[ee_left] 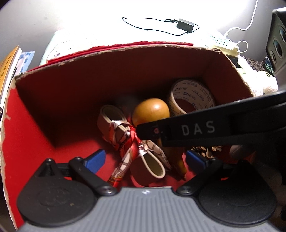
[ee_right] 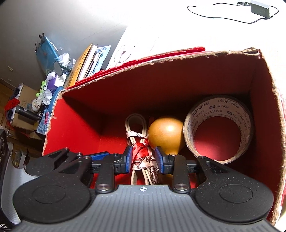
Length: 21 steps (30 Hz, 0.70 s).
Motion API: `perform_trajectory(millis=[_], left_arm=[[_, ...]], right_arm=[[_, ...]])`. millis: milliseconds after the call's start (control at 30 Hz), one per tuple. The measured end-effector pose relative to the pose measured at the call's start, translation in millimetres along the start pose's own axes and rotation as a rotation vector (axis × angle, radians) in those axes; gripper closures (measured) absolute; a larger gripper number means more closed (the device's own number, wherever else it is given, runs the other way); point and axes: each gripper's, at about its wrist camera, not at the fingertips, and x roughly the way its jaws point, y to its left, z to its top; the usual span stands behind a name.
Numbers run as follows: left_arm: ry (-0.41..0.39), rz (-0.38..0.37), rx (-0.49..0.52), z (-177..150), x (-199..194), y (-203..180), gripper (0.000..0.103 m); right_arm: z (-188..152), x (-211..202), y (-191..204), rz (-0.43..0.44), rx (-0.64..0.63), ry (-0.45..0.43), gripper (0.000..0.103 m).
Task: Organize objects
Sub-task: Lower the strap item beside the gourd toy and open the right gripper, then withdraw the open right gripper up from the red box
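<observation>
A cardboard box (ee_left: 125,48) (ee_right: 178,57) with a red lining holds a cream strap wrapped in a red-and-white scarf (ee_left: 123,137) (ee_right: 141,151), a brown wooden maraca (ee_left: 150,110) (ee_right: 164,137) and a printed tape roll (ee_left: 191,100) (ee_right: 219,110). My right gripper (ee_right: 143,158) is down inside the box, its blue pads pressed on both sides of the scarf knot. One of its black fingers (ee_left: 178,130) crosses the left wrist view to that knot. My left gripper (ee_left: 145,158) hangs open above the near end of the strap, touching nothing.
Behind the box, a charger with a black cable (ee_left: 185,24) (ee_right: 259,7) lies on a white surface. Books (ee_left: 9,66) (ee_right: 85,62) stand to the left. A white power strip (ee_left: 227,48) and a black speaker (ee_left: 277,41) are at the right. Clutter (ee_right: 48,53) fills the far left.
</observation>
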Motion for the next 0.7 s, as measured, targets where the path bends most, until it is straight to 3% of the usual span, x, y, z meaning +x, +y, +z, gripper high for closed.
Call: perform_trajectory(millis=[200, 367, 700], left_arm=[[0.002, 0.014, 0.003, 0.2, 0.6, -0.5, 0.006], [-0.005, 0.051, 0.000, 1.3, -2.3, -2.9, 0.007], [-0.038, 0.120, -0.024, -1.4, -17.2, -7.0, 0.007]], right_arm=[[-0.2, -1.6, 1.1, -0.017, 0.000, -0.026, 0.071], [-4.2, -9.6, 1.9, -0.039, -0.015, -0.096, 0.071], [-17.7, -32.3, 8.0, -0.147, -0.077, -0.220, 0.071]])
